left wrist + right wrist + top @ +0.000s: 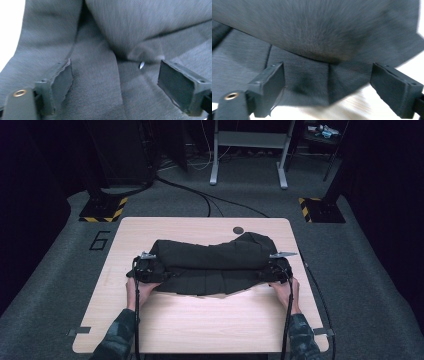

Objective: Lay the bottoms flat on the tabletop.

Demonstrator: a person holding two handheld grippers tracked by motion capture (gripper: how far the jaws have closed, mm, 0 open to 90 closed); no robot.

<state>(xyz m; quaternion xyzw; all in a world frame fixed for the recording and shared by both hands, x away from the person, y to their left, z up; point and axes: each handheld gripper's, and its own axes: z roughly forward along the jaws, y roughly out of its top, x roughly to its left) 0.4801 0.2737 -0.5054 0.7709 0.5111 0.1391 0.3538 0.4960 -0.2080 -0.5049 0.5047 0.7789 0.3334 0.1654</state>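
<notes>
A dark grey garment [215,265] lies folded across the middle of the light wooden table [200,325], its upper layer doubled over the lower one. My left gripper [145,271] is at the garment's left end and my right gripper [278,270] at its right end, each held by a hand. In the left gripper view the jaws [115,82] stand wide apart over the grey cloth [105,37], their pads not pressing it. In the right gripper view the gripper [327,85] is open too, above the cloth's folded edge [317,50], with bare table just below.
A small round dark cap [238,230] sits near the table's far edge. On the grey floor are a painted "6" [100,240], cables, two black-and-yellow striped bases [102,210] [320,210] and a white desk frame [250,150].
</notes>
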